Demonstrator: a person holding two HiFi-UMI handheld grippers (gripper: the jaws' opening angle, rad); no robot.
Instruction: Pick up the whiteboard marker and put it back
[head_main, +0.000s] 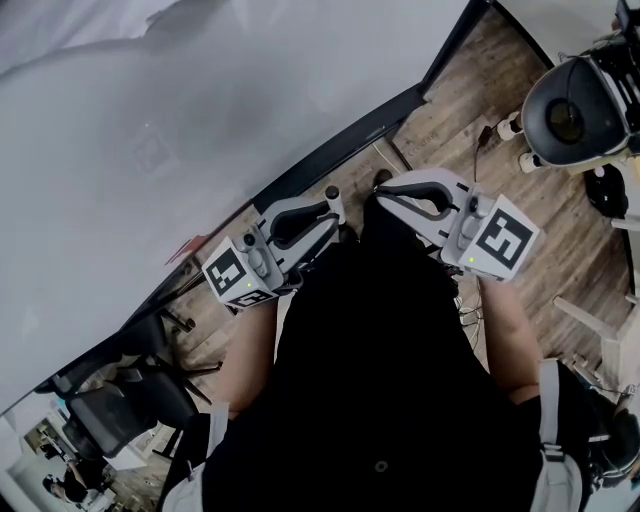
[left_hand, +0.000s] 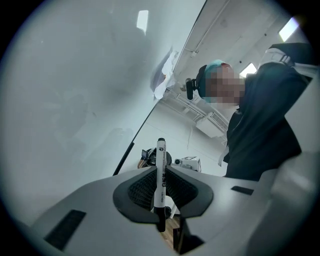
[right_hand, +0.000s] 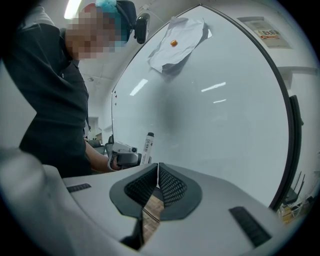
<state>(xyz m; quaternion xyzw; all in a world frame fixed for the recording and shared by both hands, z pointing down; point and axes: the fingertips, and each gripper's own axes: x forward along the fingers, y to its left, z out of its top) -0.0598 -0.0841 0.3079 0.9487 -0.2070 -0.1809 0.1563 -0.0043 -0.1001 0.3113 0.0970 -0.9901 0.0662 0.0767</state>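
Illegible small print on the whiteboard marker (left_hand: 161, 172); nothing readable anywhere.

Left tongs (left_hand: 161, 169) clamp a marker (left_hand: 161, 152) upright between their jaws. Right tongs (right_hand: 158, 167) are empty, jaw tips pressed together. Left forearm (head_main: 248, 350) and right forearm (head_main: 512, 335) reach forward, with the tongs near and angled toward each other.

Office or lab-type workroom. Large black-framed whiteboard (head_main: 150, 150) filling one whole side, with a crumpled sheet of paper (right_hand: 185, 35) pinned to it by a small orange magnet (right_hand: 173, 43). Printed notice (right_hand: 270, 34) on the wall just beside the board. Wood-plank floor (head_main: 500, 90). Black swivel office chair (head_main: 110, 405) at the board's far end. Strip light (left_hand: 290, 27) and a mounted air unit (left_hand: 212, 125) overhead on a white ceiling. Round black device on a white stand (head_main: 570, 115) nearby.
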